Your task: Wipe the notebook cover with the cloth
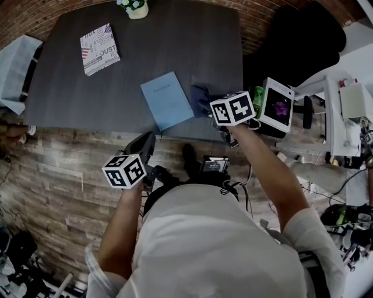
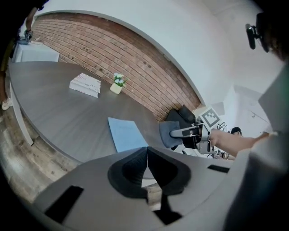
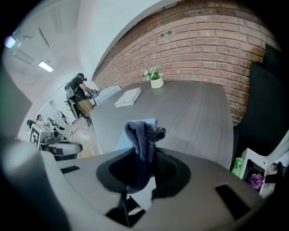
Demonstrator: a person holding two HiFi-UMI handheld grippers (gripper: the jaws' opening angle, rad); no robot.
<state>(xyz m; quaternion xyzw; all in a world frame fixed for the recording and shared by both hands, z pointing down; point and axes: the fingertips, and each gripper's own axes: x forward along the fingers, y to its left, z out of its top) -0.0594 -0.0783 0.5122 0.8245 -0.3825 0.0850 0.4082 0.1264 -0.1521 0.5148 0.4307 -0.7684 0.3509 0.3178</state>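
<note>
A light blue notebook (image 1: 167, 100) lies flat near the front edge of the dark grey table (image 1: 70, 87). Just right of it hangs a dark blue cloth (image 1: 200, 93), and my right gripper (image 1: 211, 105) is shut on it. In the right gripper view the cloth (image 3: 143, 135) sticks up bunched between the jaws, with the notebook (image 3: 121, 140) behind it. My left gripper (image 1: 145, 142) is held off the table's front edge, left of the notebook, shut with nothing in it. The left gripper view shows its jaws (image 2: 146, 155) meeting, with the notebook (image 2: 126, 134) and cloth (image 2: 168, 134) beyond.
A patterned book (image 1: 99, 49) lies at the table's far left, and a small flower pot (image 1: 136, 8) stands at the back edge. A black chair (image 1: 291, 41) stands right of the table. A box (image 1: 277, 106) and a green bottle (image 1: 257, 99) sit beside my right gripper.
</note>
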